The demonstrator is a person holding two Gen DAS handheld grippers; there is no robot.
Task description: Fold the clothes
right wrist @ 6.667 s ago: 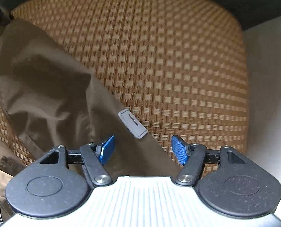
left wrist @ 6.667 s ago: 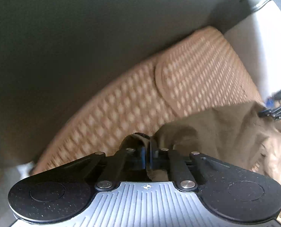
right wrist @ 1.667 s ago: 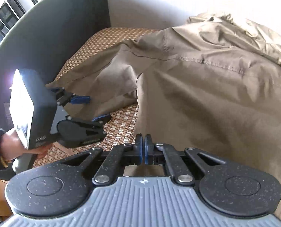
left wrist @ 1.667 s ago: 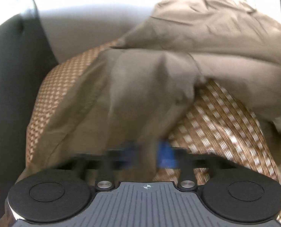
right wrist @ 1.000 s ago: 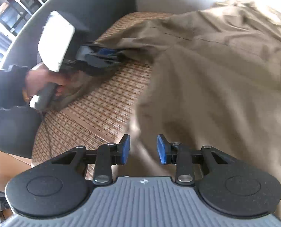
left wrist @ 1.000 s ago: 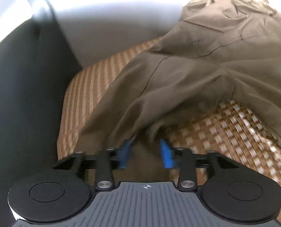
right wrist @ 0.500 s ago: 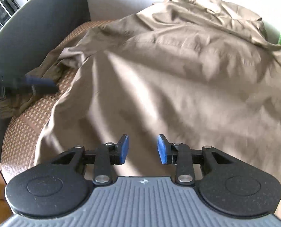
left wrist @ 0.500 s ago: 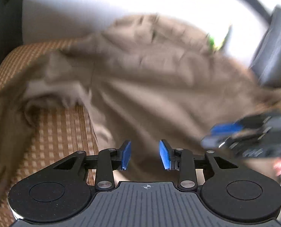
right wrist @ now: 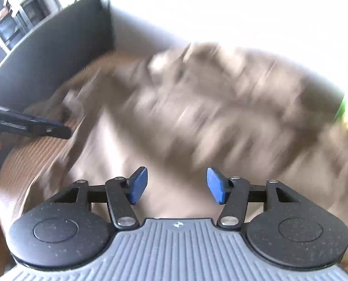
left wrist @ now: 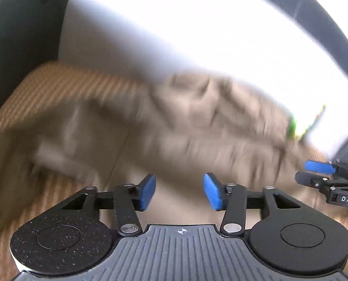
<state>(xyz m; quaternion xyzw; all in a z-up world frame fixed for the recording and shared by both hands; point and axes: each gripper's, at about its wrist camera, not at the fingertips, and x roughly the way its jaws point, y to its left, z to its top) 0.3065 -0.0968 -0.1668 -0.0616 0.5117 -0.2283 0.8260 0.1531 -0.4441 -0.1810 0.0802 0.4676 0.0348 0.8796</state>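
The brown garment [left wrist: 197, 140] lies spread over the woven seat cushion [left wrist: 56, 82], its long axis running across the cushion, blurred in both views. The left gripper [left wrist: 179, 192] hangs above the garment's near edge, jaws just widened, nothing between them. The right gripper [right wrist: 177, 186] likewise hangs above the garment, jaws just parted, empty.

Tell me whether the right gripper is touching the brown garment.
Apart. In the right wrist view the right gripper has just been opening; nothing sits between its blue pads, and the brown garment lies beyond them.
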